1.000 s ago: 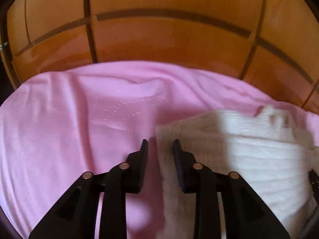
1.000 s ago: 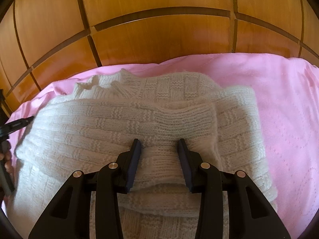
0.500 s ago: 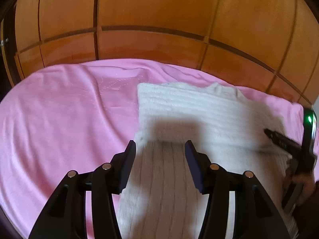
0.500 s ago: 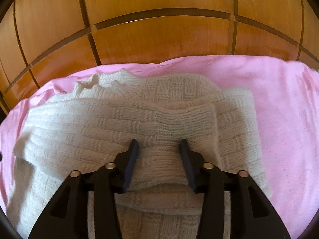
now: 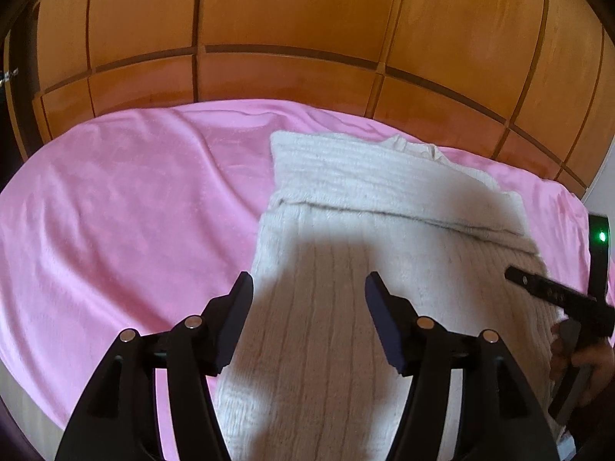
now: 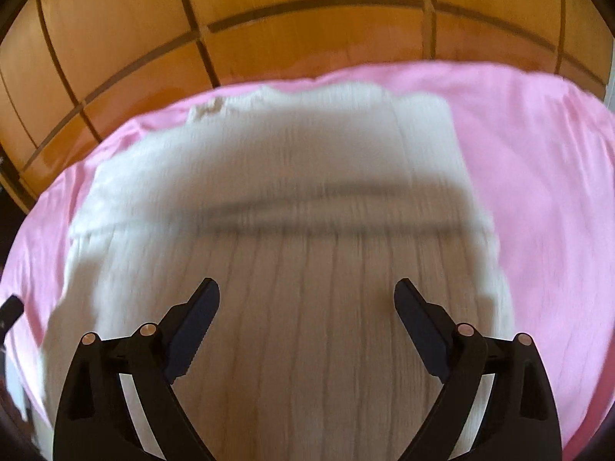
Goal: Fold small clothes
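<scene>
Right wrist view showed both hand-held grippers, left [image 5: 309,296] and right [image 6: 306,299], just opening, empty, over the white knit sweater [image 6: 292,199]; a snagged fingertip might undo its fold.

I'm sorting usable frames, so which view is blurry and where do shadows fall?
Right wrist view: motion-smeared, worst on the white knit sweater; left wrist view: sharp, with a dark shadow across the sweater; both: fisheye bends the wooden panels behind the pink blanket.

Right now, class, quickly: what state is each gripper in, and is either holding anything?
Left gripper: open, jaws just been opening, nothing between them, above the white sweater.
Right gripper: open wide, jaws just been opening, holding nothing.
</scene>
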`<state>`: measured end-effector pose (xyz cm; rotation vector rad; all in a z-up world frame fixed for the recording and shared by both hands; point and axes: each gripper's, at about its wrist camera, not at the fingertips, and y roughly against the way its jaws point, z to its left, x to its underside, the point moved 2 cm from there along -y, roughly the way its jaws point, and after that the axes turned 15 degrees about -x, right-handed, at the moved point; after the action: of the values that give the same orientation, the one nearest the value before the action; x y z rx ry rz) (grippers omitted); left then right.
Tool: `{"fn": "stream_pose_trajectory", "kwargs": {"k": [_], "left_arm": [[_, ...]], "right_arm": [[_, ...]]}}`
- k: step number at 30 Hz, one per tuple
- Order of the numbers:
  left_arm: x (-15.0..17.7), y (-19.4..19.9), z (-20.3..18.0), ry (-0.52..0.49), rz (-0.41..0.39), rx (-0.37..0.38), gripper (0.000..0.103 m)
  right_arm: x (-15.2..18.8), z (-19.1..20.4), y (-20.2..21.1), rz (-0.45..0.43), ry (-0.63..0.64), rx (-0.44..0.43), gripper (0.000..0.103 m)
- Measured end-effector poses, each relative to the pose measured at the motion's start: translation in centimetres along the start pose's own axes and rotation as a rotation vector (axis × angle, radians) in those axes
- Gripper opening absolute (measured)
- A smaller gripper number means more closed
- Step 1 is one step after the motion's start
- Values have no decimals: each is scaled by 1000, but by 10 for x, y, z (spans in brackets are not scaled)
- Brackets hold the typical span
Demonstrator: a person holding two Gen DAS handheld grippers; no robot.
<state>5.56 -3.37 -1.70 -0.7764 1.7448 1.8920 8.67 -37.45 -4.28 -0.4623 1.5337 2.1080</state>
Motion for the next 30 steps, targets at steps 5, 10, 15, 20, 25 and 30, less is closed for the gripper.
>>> {"fn": "stream_pose_trajectory", "kwargs": {"k": [5, 10, 15, 20, 25, 30], "left_arm": [[11, 3, 7, -4, 6, -6, 64], [26, 1, 18, -9, 37, -18, 64], [48, -1, 37, -8, 83, -28, 64], [69, -1, 59, 4, 138, 16, 64], [92, 5, 71, -1, 195, 115, 63], [106, 10, 72, -40, 240, 199, 34]], "right_arm": [[27, -6, 20, 25, 18, 9, 91], [44, -19, 46, 30, 8, 26, 91], [56, -49, 82, -2, -54, 74, 91], [82, -82, 102, 29, -161, 61, 91], [105, -83, 113, 67, -187, -22, 88], [125, -74, 123, 139, -170, -104, 49]]}}
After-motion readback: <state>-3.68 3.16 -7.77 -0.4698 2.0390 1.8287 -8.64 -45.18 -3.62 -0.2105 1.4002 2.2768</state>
